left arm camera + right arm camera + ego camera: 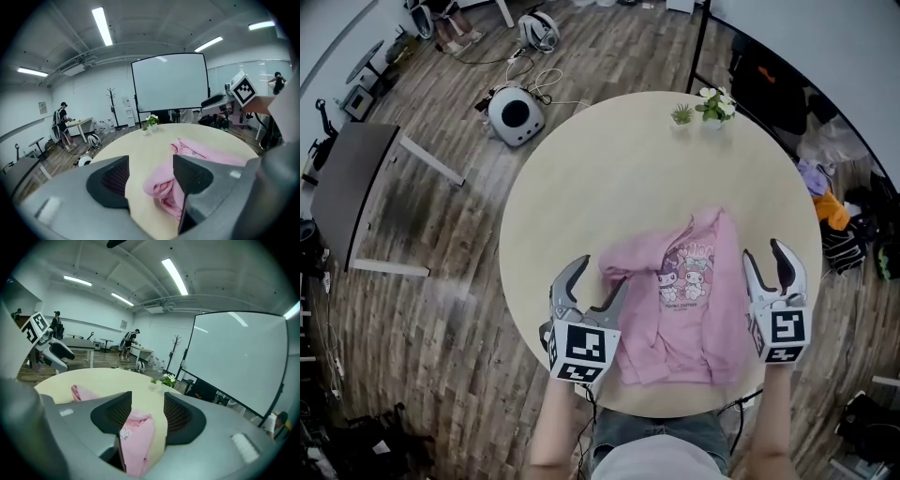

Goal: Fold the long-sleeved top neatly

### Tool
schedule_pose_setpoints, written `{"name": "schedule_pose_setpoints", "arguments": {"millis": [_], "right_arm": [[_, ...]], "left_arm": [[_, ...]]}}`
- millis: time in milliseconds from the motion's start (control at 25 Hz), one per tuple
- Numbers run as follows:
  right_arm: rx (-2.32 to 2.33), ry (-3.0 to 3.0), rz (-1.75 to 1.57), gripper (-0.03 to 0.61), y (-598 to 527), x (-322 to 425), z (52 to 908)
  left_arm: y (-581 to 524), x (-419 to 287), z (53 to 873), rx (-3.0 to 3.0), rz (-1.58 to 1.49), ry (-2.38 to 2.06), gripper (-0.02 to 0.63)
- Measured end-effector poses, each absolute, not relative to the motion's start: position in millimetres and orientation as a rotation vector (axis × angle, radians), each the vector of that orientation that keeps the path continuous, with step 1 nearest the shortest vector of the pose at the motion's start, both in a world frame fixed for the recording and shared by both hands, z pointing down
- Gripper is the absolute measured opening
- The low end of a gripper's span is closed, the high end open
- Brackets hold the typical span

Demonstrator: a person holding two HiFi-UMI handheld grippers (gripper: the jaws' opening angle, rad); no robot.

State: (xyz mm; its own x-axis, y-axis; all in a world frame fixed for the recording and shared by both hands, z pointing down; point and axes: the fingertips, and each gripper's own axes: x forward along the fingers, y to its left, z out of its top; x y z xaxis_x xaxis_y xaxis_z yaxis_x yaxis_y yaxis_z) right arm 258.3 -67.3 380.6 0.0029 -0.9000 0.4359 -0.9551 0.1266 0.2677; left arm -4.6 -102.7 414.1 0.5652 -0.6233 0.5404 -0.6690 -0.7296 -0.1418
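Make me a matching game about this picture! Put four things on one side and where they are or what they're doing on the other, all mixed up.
Things:
1. pink long-sleeved cloth top
2. small potted plant with white flowers
3. round white machine with a dark middle
4. right gripper

Places or states:
A. on the wooden floor
B. at the far edge of the pale round table
C. fingers apart, pinching nothing
D. lying rumpled on the table, near the person

Pairs: 1-D, 2-B, 3-A, 4-C
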Motion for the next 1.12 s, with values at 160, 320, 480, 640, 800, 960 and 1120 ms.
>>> {"name": "schedule_pose_setpoints", "arguments": {"millis": [160,320,480,640,800,960,1120], "right_arm": [[1.658,-1.927,0.133,0.241,-91,258,397],[1.528,-1.936,0.124,0.241,-114,263,420],[1.427,-1.951,0.131,0.242,-131,262,443],[1.306,-1.970,0.160,0.239,-142,260,474],[1.220,-1.982,0.192,0.239,-151,259,501],[1.169,-1.987,0.216,0.239,-162,263,522],[1.126,-1.965,0.277,0.242,-174,271,549]], "left_arm": [[-108,1,434,2.716,0.984,-1.056,0.284],[-115,10,456,2.729,1.099,-0.973,0.284],[-117,14,480,2.738,1.231,-0.863,0.284],[-115,17,505,2.718,1.350,-0.750,0.284],[-117,19,522,2.687,1.392,-0.687,0.284],[-118,24,536,2.681,1.444,-0.634,0.253],[-124,26,543,2.671,1.457,-0.631,0.205]]}}
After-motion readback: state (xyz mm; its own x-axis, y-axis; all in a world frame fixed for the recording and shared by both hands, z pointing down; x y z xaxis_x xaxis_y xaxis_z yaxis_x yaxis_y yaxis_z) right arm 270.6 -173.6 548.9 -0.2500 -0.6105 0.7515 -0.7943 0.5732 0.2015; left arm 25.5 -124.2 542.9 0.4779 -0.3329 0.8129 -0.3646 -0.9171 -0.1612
